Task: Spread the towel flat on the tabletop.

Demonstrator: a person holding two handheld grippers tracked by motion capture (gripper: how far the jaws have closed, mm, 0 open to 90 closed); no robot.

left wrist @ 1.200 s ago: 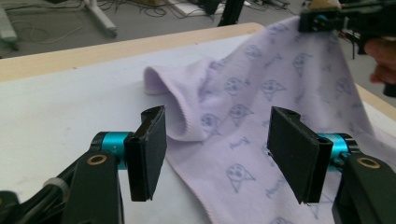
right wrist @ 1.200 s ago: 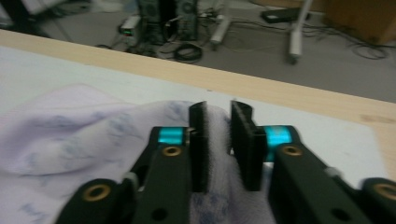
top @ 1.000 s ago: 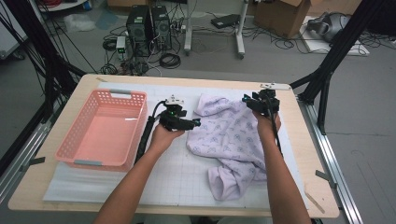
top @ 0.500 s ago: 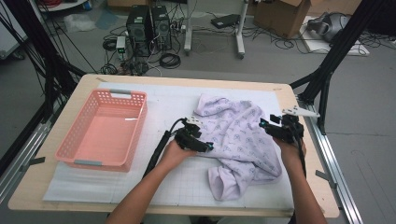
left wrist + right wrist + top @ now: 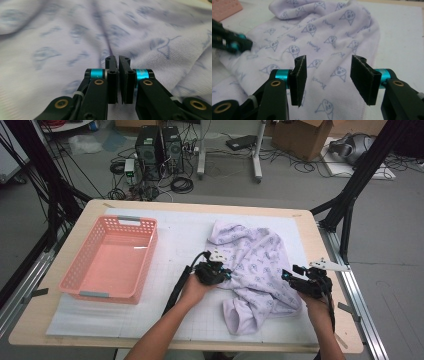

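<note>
Between the right gripper's [image 5: 325,80] jaws, which stand apart and have just been opening, lies the lilac printed towel [image 5: 260,265], spread crumpled on the tabletop [image 5: 320,250]; cloth sits in the gap and beyond it, pads not pressing. Left gripper [image 5: 118,75] jaws have just been closing and now stand nearly together, only a thin slit left. Towel lies directly ahead of and below them; whether a fold is pinched, cannot tell. Pink basket [image 5: 95,285] well off, beyond the left gripper's outer side.
</note>
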